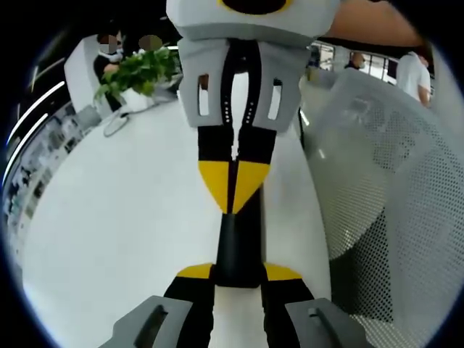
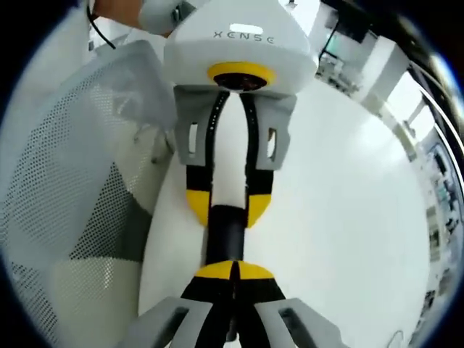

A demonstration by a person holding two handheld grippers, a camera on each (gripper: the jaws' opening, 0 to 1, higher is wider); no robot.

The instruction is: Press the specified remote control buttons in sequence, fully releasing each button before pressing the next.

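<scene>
Remote control (image 1: 238, 250): black, slim, lying on white table (image 1: 109, 217), between two grippers facing each other. Left gripper (image 1: 239, 279) jaws spread, clamped on remote's near end, prob. to steady it. Right gripper (image 1: 233, 206), coming in opposite, jaws clenched tight, yellow tips together over remote's far end, likely as pressing point. Mesh chair (image 1: 391, 181) beside table; potted plant (image 1: 141, 72) at far edge.

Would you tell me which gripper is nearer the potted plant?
Right, likely: the right gripper lies between the left gripper and the plant, which stands behind it.
</scene>
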